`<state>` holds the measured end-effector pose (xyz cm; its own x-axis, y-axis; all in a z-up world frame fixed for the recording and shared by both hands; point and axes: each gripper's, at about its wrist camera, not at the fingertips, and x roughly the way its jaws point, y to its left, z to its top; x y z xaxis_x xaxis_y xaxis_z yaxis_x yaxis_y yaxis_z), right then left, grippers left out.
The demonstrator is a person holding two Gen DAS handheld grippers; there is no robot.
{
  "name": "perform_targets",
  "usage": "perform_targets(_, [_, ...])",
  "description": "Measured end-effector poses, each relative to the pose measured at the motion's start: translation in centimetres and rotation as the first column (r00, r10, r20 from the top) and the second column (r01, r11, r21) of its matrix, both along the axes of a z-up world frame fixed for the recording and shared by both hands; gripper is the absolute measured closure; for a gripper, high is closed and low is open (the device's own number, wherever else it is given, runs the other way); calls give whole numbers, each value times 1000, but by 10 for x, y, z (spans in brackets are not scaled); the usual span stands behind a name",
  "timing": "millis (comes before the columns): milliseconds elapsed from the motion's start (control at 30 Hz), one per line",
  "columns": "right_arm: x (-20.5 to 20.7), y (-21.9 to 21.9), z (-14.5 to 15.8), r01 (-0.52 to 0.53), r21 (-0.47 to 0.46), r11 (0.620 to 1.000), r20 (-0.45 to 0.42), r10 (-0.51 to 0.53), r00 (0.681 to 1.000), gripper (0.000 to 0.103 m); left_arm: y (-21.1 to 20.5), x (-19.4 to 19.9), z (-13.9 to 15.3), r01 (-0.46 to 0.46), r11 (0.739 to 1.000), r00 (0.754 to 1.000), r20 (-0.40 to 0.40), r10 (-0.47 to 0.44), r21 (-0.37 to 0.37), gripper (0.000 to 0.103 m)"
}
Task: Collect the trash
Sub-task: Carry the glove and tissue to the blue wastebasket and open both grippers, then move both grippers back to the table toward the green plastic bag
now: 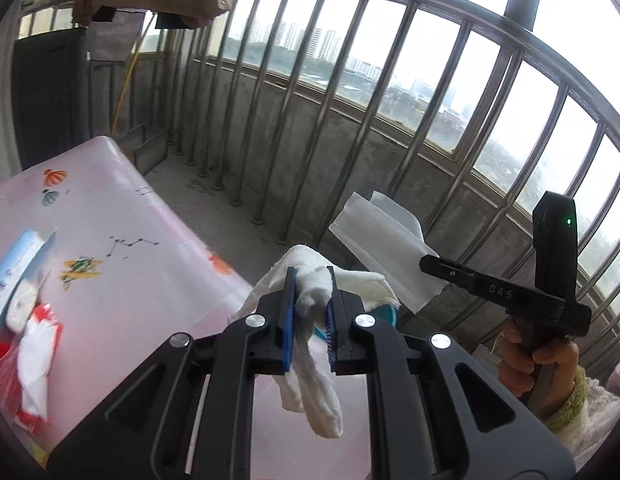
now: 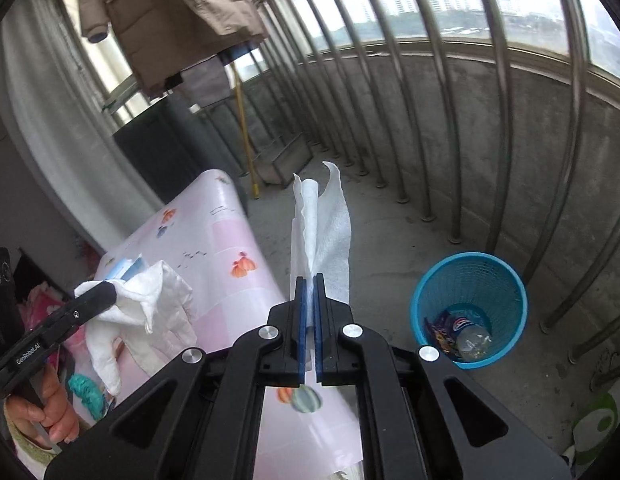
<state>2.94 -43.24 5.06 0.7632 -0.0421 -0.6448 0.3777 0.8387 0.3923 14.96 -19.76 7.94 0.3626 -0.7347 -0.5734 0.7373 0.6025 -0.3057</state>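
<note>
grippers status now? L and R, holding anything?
Left gripper: closed on a crumpled white cloth, lifted off the table.
Right gripper: closed on a white paper towel, held up in the air.

The left black two-finger tongs (image 1: 312,276) point forward and downward, their blue-lined jaws pinched nearly together on a crumpled white cloth (image 1: 314,332) that droops below them. The right black two-finger tongs (image 2: 309,280) slope downward too, jaws pressed tight on a thin white paper tissue (image 2: 322,224) standing up between them. A bare hand (image 1: 538,364) with a knitted cuff at the wrist grips the right handle; another hand (image 2: 49,412) grips the left handle.
</note>
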Motion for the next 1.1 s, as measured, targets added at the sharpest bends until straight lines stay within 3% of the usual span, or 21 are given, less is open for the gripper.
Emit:
perform_targets(300, [-2,-73,-62,256,85,963,-101,-248,964,99,-153,39,-46,173,982,975,-153,-161,73,92])
perform_targets(700, [11,-167,-169,451,240,860,-256,-392,884,99,-303,71,-146,288,934,912,-358,-200,210,92])
perform_targets(767, [16,-181,-186,472,252,845,-276,-405,872,98,-318,73,-159,290,929,912,-362,-195,229,85])
perform_targets(833, [21,-195,-209,494,255,831,-314,-412,856,94,-332,79,-171,284,930,909,-374,-184,232,48])
perform_targets(867, [22,-199,-218,505,258,824,-332,-415,847,83,-336,82,-175,272,934,909,-381,-170,232,41])
perform_targets(933, [22,-207,-238,526,240,816,-367,-426,827,69,-338,86,-182,252,941,907,-395,-148,225,36])
perform_targets(1000, [18,-210,-248,551,214,807,-395,-444,804,68,-332,87,-184,241,947,901,-412,-137,212,31])
perform_targets(1100, [8,-210,-252,572,224,789,-386,-467,795,65,-321,87,-180,227,953,911,-389,-135,201,26])
